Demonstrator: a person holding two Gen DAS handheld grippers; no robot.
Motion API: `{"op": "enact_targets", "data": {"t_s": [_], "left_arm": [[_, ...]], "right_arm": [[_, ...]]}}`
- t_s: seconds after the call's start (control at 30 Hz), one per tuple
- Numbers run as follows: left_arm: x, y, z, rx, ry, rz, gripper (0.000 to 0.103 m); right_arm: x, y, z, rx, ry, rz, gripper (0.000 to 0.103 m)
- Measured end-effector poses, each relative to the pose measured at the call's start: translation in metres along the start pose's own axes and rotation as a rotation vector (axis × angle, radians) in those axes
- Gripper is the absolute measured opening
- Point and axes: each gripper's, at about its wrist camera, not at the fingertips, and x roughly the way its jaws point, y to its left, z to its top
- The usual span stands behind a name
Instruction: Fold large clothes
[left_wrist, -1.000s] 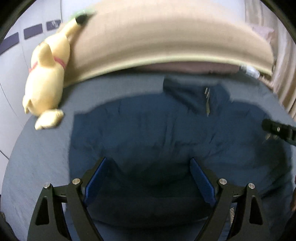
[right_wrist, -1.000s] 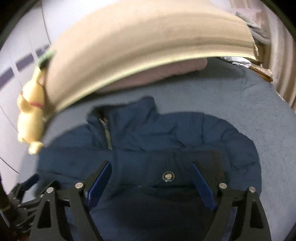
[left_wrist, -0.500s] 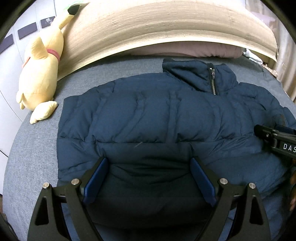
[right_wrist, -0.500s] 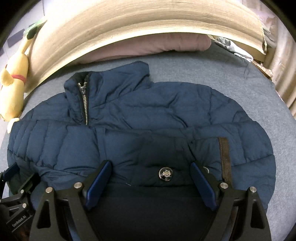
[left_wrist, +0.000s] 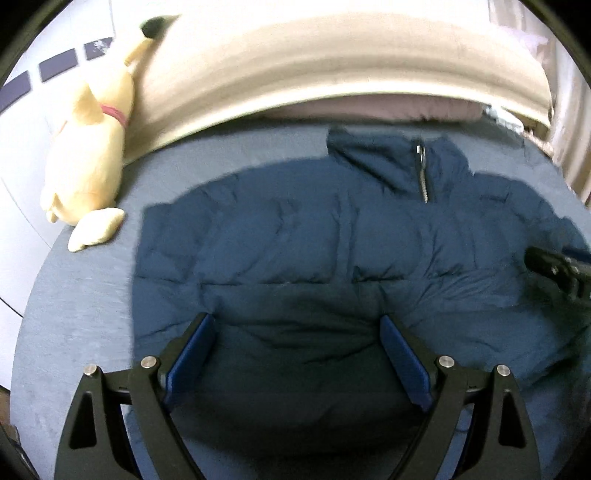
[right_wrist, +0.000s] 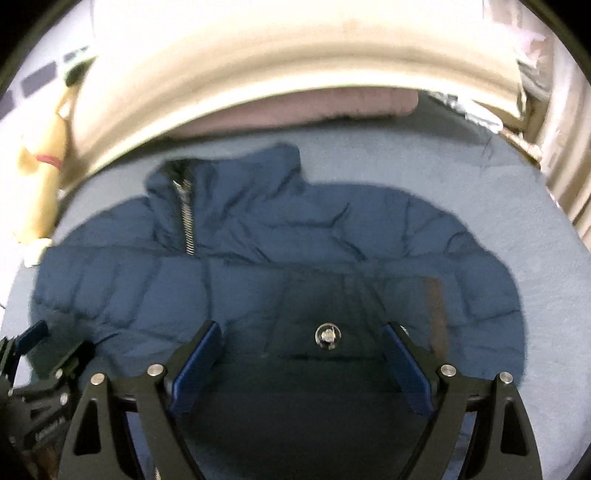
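We see a big blue puffy jacket (left_wrist: 332, 251) lying flat on the grey bed (left_wrist: 74, 314), its collar and zipper (right_wrist: 186, 218) toward the tan headboard (left_wrist: 332, 66). Our left gripper (left_wrist: 297, 343) and right gripper (right_wrist: 303, 350) both hang over its near edge with fingers spread wide, grasping nothing. A yellow plush toy (left_wrist: 88, 147) lies beside the jacket, not touching it.
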Motion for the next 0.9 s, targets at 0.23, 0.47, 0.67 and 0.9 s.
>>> {"op": "enact_targets", "data": {"t_s": [0.23,0.47,0.67,0.9], "left_arm": [[0.004,0.0,-0.012,0.021,0.038,0.03,0.091],[0.017,-0.002,-0.016,0.041,0.062,0.035,0.093],[0.0,0.025,-0.003,-0.006,0.023,-0.091,0.092],[0.004,0.141,0.026,-0.248,-0.029,-0.157,0.092]], "right_arm": [[-0.006,0.011,-0.029,-0.096,0.028,-0.028,0.092],[0.018,0.004,-0.038,-0.067,0.077,-0.03,0.102],[-0.006,-0.025,-0.028,0.036,0.041,0.144,0.102],[-0.033,-0.173,-0.001,0.369,-0.062,0.168,0.102]]}}
